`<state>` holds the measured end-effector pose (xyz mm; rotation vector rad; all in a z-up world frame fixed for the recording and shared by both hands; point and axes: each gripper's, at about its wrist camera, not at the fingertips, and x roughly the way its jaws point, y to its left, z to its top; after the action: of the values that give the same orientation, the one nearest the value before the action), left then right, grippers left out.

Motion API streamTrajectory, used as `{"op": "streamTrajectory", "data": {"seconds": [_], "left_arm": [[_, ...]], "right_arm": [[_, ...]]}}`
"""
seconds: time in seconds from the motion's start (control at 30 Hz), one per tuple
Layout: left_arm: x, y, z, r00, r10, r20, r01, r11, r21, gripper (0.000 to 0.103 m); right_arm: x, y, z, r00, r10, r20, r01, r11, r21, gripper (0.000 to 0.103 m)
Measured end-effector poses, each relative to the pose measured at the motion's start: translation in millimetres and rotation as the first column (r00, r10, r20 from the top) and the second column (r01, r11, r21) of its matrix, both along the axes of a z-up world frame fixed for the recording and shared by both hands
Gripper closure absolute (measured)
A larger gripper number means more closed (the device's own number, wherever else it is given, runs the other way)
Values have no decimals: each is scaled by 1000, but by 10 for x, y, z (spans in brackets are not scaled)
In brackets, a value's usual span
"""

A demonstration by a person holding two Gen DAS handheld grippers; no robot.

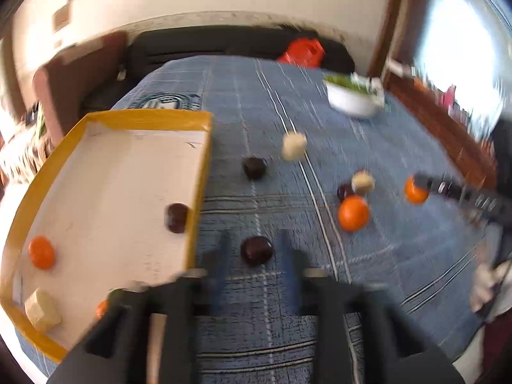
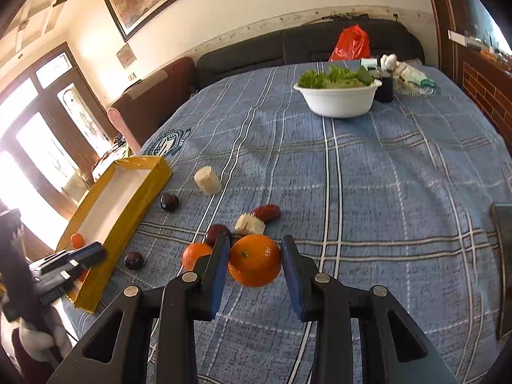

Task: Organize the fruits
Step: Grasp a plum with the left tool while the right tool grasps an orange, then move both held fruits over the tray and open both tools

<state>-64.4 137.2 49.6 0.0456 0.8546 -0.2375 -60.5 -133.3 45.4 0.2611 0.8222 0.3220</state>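
A yellow-rimmed tray (image 1: 105,118) at the left holds a small orange (image 1: 41,252), a dark round fruit (image 1: 177,218) and a pale chunk (image 1: 41,310). My left gripper (image 1: 256,249) is open, its jaws either side of a dark round fruit (image 1: 257,250) on the blue cloth beside the tray. My right gripper (image 2: 255,264) is open around a big orange (image 2: 255,261), pads close to its sides. A smaller orange (image 2: 195,254), dark fruits (image 2: 169,201), a red date (image 2: 267,212) and pale chunks (image 2: 208,180) lie scattered behind it.
A white bowl of lettuce (image 2: 337,97) stands at the far side of the table with a dark cup (image 2: 384,88) beside it. A red bag (image 2: 350,43) sits on the black sofa behind. The tray also shows in the right wrist view (image 2: 118,204).
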Motion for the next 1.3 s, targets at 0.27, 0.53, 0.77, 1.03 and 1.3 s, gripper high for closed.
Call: {"op": "streamTrajectory", "data": {"seconds": [0.27,0.53,0.77,1.03,1.3], "left_arm": [[235,-357,-404,998,-26,-59,37,981,188,77],[121,62,48,1000,16,-20,-17,998,-54,77],[185,869,371,977,209,44,-207,977,-56,77],[468,1672,82,915,398,-66,-402,912,-79,76],[419,2026,-108,889,441,-124,-456,879,-138,75]], "right_arm": [[-72,26,23,1000,23,4,-23,1000,3,67],[10,406,113,995,101,6,-101,995,-10,66],[136,1331,344,956,292,24,-292,956,32,66],[347,2556,245,889,456,-36,-455,890,44,66],[534,3140,-118,867,484,-120,-491,870,-38,65]]}}
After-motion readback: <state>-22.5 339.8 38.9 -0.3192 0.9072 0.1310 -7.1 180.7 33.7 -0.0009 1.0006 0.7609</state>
